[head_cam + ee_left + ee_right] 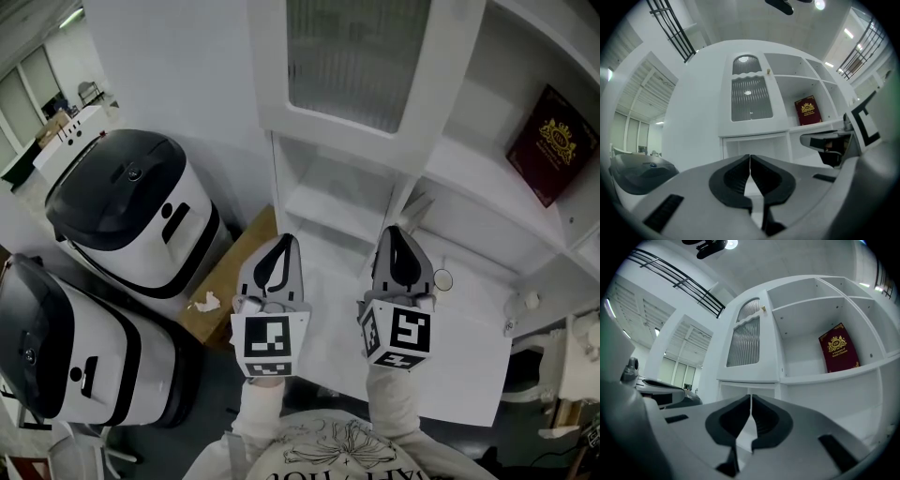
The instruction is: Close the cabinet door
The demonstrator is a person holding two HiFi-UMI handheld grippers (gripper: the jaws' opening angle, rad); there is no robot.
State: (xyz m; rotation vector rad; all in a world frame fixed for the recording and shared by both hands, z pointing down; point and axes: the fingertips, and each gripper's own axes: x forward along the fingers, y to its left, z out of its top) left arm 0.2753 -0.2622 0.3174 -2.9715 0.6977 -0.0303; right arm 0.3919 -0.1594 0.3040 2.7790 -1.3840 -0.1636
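Observation:
A white cabinet fills the head view. Its upper door [356, 66] has a ribbed glass pane [749, 98] [744, 341]. Below it the lower compartment [328, 202] stands open, showing a bare shelf. A white door panel [459, 366] with a small round knob [442, 279] reaches out toward me under the grippers. My left gripper [281, 244] [750, 157] and right gripper [394, 234] [751, 397] hover side by side in front of the open compartment. Both are shut with nothing between the jaws, and neither touches the cabinet.
A dark red book [553, 145] [807, 110] [839, 348] leans in an open shelf at the right. Two white-and-black machines [131, 206] [66, 347] stand close on the left. Brown cardboard [230, 281] lies on the floor beside them. White furniture [572, 375] sits at far right.

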